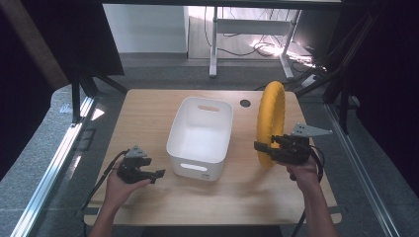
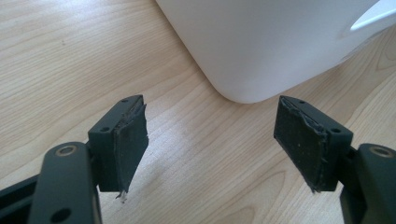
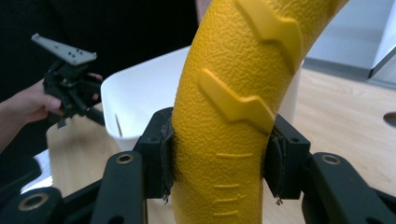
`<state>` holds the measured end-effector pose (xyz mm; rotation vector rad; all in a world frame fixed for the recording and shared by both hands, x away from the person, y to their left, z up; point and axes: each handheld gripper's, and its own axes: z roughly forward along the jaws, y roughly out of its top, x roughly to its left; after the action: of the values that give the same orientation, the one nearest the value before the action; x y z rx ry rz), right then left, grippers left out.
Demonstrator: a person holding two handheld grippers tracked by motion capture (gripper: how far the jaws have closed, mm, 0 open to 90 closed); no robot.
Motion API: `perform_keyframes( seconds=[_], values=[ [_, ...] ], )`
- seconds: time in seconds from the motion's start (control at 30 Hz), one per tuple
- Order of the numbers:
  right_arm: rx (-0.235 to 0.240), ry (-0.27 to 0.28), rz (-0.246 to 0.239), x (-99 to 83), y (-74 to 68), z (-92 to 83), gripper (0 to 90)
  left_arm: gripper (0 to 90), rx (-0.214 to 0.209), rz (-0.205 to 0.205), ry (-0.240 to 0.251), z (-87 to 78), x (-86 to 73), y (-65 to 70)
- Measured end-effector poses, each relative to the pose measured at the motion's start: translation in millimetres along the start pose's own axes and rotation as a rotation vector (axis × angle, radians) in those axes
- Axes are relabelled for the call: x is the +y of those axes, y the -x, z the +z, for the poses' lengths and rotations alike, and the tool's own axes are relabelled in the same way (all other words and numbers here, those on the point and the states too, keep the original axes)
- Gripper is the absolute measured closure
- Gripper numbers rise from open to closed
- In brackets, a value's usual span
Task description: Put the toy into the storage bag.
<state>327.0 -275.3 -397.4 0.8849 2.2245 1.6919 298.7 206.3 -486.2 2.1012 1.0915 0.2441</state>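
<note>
A large yellow ring (image 1: 271, 121) stands on edge to the right of a white bin (image 1: 201, 136) on the wooden table. My right gripper (image 1: 266, 148) is shut on the yellow ring's lower part; in the right gripper view the textured yellow ring (image 3: 224, 121) is pinched between both pads (image 3: 166, 154). My left gripper (image 1: 157, 174) rests low at the front left of the white bin, open with nothing between its jaws. In the left gripper view my left gripper (image 2: 212, 140) points at the rounded corner of the white bin (image 2: 266, 42).
The wooden table (image 1: 148, 106) has a dark round hole (image 1: 245, 103) behind the bin. Black frame posts stand at both sides, and a desk with cables stands on the floor beyond. The other hand with its gripper (image 3: 70, 93) shows past the bin in the right gripper view.
</note>
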Motion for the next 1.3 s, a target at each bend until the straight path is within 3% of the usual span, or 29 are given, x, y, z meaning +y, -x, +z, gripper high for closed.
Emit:
perform_keyframes(
  seconds=[0.23, 0.57, 0.9, 1.3],
  values=[
    [-0.052, 0.098, -0.013, 6.5, -17.0, 6.0, 50.7, 26.0, 0.006, -0.002, 0.014, -4.5, 4.8, -4.9],
    [-0.106, 0.152, -0.048, 19.5, -34.3, 11.7, 50.6, 26.0, 0.003, 0.008, 0.030, -8.9, 16.6, -3.4],
    [-0.114, 0.222, -0.050, 35.6, -42.4, 10.5, 50.4, 25.9, 0.014, 0.005, 0.034, -13.4, 17.0, -6.4],
    [-0.140, 0.292, -0.107, 65.6, -65.8, 24.4, 50.2, 26.0, 0.014, -0.024, 0.040, -23.9, 17.8, -17.8]
  ],
)
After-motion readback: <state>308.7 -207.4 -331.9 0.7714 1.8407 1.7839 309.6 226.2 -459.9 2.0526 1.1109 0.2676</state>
